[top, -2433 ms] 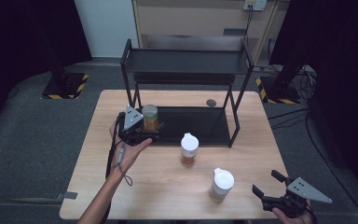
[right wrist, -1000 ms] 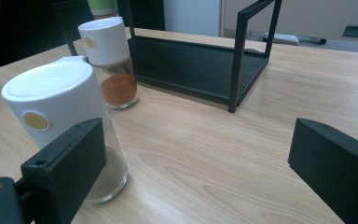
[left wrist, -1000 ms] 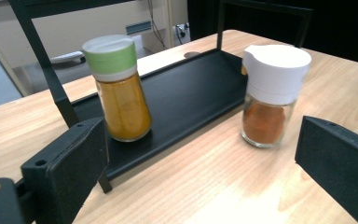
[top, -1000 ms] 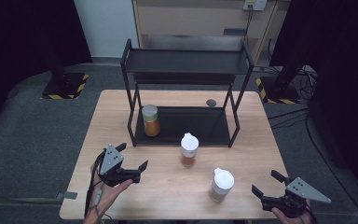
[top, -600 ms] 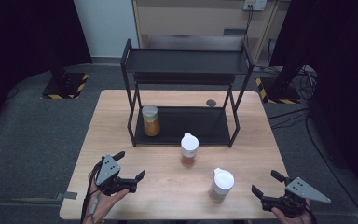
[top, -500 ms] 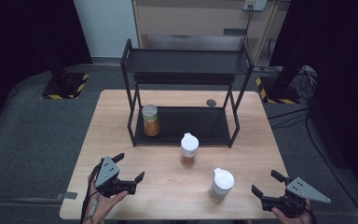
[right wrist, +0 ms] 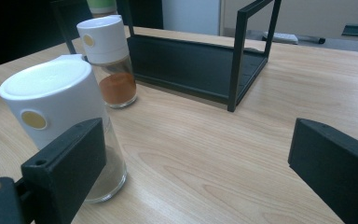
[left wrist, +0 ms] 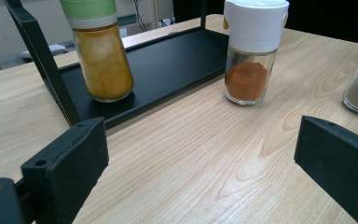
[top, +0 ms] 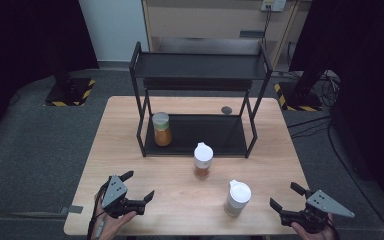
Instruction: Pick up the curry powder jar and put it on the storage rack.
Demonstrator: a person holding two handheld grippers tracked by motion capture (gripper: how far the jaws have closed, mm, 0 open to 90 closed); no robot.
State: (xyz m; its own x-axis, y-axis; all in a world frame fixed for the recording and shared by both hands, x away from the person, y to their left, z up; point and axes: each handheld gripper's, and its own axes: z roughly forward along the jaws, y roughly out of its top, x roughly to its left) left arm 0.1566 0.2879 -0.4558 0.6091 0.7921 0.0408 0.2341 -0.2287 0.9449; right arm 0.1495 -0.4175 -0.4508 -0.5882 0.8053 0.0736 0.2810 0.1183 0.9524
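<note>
Left claw (top: 139,186) wide open and empty at near left, right claw (top: 286,197) wide open and empty at near right, three spice jars: one (top: 161,129) on the rack's (top: 198,65) low shelf, two (top: 203,160) (top: 238,197) on the table (top: 120,140).

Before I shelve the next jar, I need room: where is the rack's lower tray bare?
The tray is bare from the yellow jar at its left end across to the right posts. The top shelf is bare too. Crowded: the table just ahead, where the red jar and grey jar stand.
</note>
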